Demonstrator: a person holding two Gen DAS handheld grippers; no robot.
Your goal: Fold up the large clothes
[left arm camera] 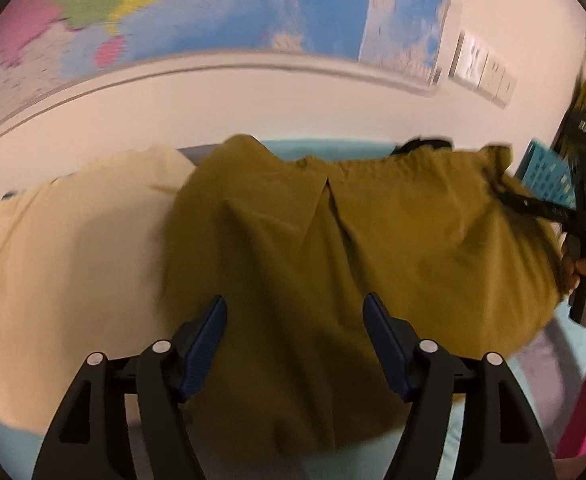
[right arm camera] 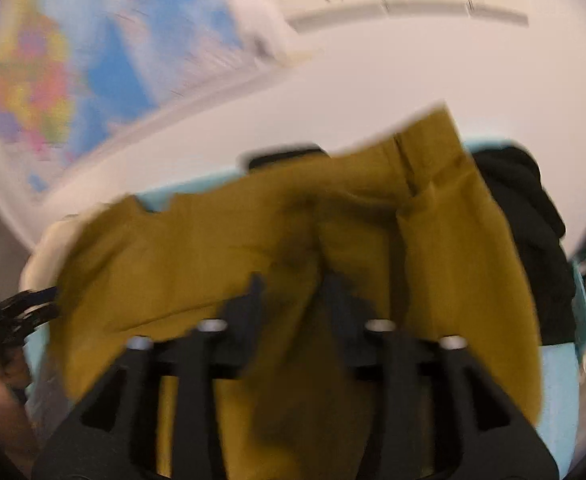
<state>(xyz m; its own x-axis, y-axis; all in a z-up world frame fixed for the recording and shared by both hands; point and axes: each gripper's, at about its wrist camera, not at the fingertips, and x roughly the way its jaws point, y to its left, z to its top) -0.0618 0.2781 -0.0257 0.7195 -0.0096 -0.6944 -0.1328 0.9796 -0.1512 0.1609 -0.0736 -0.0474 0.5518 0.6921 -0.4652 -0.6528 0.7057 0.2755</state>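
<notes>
A large mustard-yellow garment (left arm camera: pixel 333 264) is held up over a pale blue surface (left arm camera: pixel 325 147). My left gripper (left arm camera: pixel 295 344) is open, its blue-padded fingers (left arm camera: pixel 207 344) spread in front of the cloth and holding nothing. My right gripper (right arm camera: pixel 291 292) is closed on a fold of the mustard garment (right arm camera: pixel 253 240), which bunches between its fingers. In the left wrist view the right gripper (left arm camera: pixel 505 196) grips the garment's upper right edge, a hand behind it. Both views are blurred.
A cream garment (left arm camera: pixel 65 256) lies left of the mustard one. A black garment (right arm camera: pixel 533 240) lies at the right. A teal perforated basket (left arm camera: pixel 549 176) stands at the far right. A world map (left arm camera: pixel 197 8) hangs on the white wall behind.
</notes>
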